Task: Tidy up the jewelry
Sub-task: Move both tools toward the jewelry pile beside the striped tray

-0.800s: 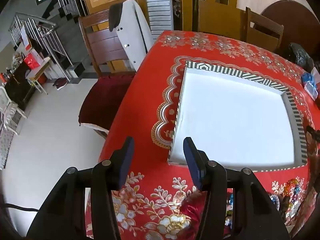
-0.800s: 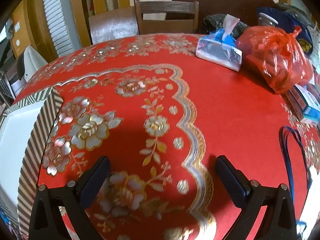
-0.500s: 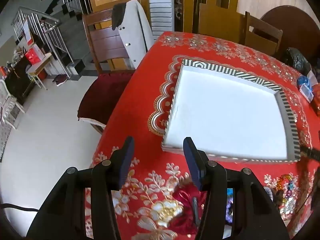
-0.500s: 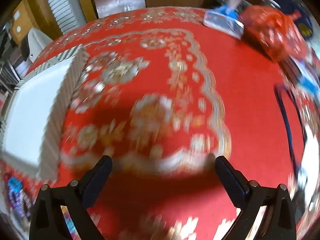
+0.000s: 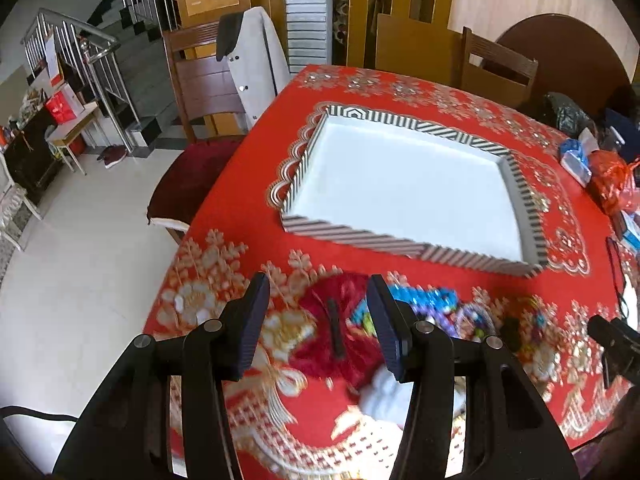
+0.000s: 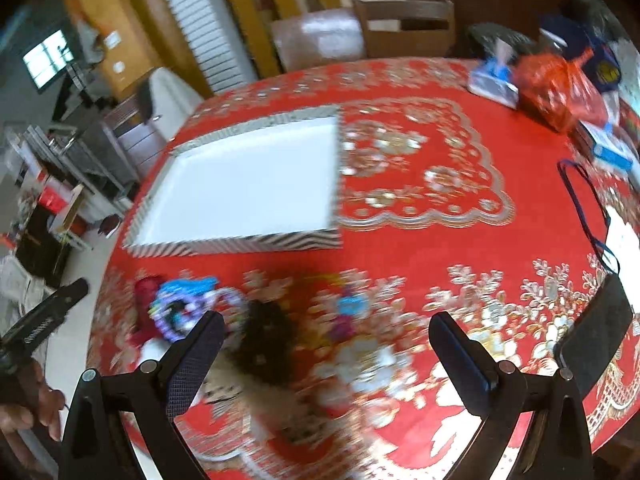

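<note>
Both claws hanging released over the red table

The left claw (image 5: 316,320) and right claw (image 6: 324,344) are gaping, gripping nothing. A jewelry heap (image 5: 436,312) (beads in blue and purple, seemingly, though blurred) is lying at the table's (image 5: 248,208) near edge, just beside the striped tray (image 5: 400,240), whose white floor is sitting farther back.

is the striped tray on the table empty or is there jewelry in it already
Empty. The striped tray shows only bare white floor in both views; the jewelry pile lies outside it on the tablecloth.
</note>
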